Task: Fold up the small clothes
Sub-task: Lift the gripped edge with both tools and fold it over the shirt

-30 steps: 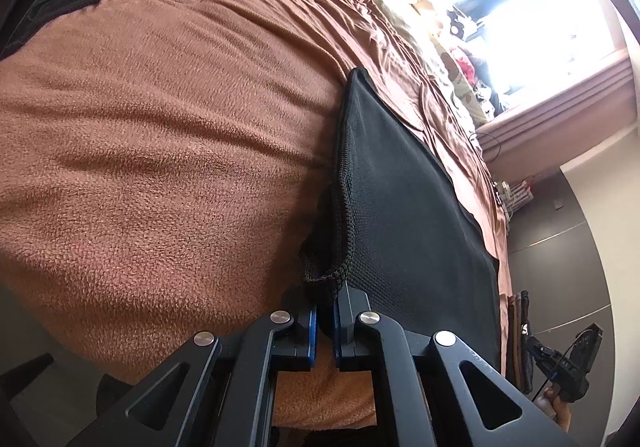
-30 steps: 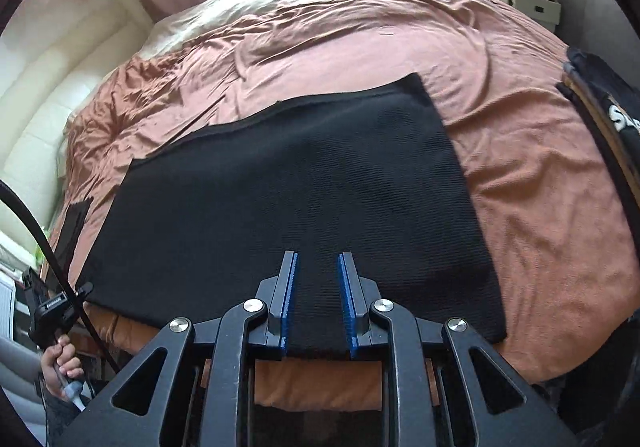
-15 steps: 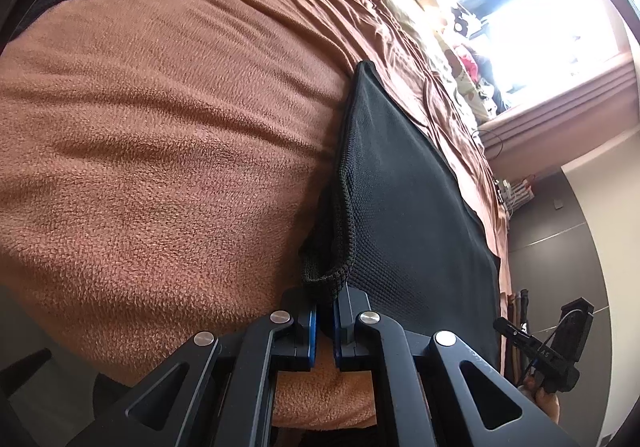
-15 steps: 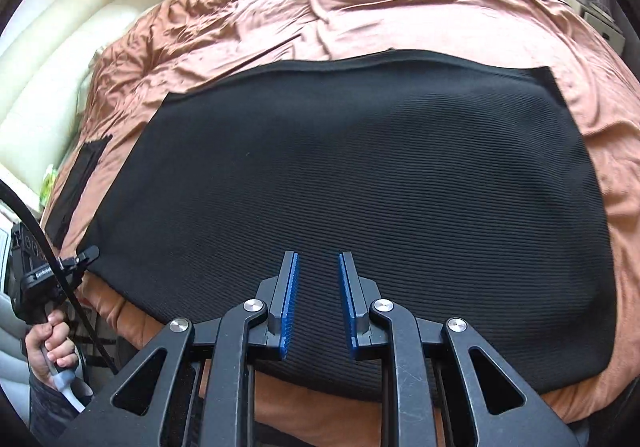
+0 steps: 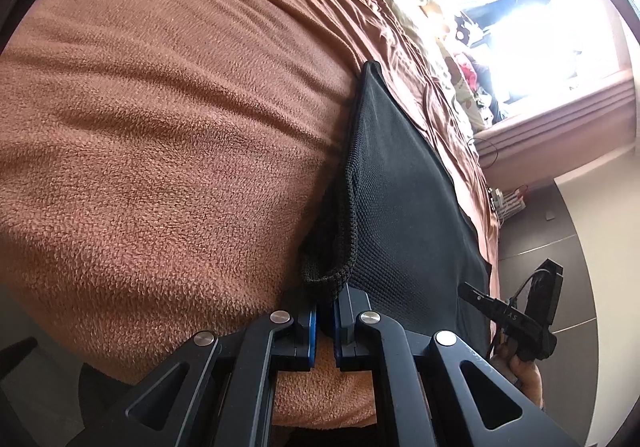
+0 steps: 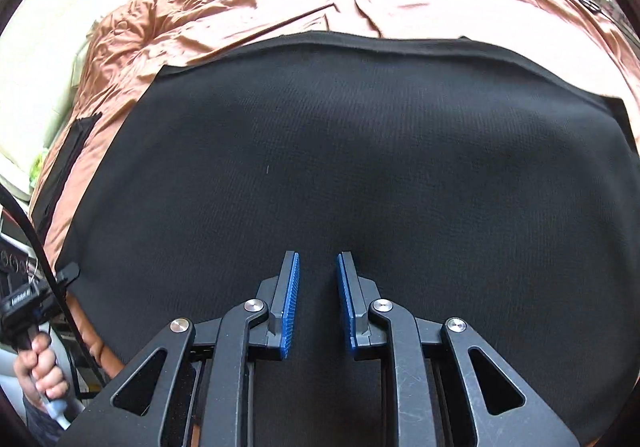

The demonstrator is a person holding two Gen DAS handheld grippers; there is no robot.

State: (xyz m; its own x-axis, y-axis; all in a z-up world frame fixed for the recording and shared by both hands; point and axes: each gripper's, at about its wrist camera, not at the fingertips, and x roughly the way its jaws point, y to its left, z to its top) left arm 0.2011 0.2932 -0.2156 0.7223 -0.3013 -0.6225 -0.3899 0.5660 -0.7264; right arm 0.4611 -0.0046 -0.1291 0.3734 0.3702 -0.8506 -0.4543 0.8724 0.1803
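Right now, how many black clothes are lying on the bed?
2. One black garment lies spread under the right gripper, its corner pinched by the left gripper. A second black piece lies farther left. Others may be hidden.

A black knitted garment (image 6: 360,167) lies spread flat on a brown bed, its fine ribbed weave smooth and almost free of wrinkles. In the right wrist view it fills most of the frame as a broad rectangle, its far edge running straight across with a narrow hemmed band and squared corners at far left and far right. In the left wrist view the same black garment (image 5: 404,203) is seen from its side: the near corner is lifted off the bed, its thick knitted edge curling into a small loop.
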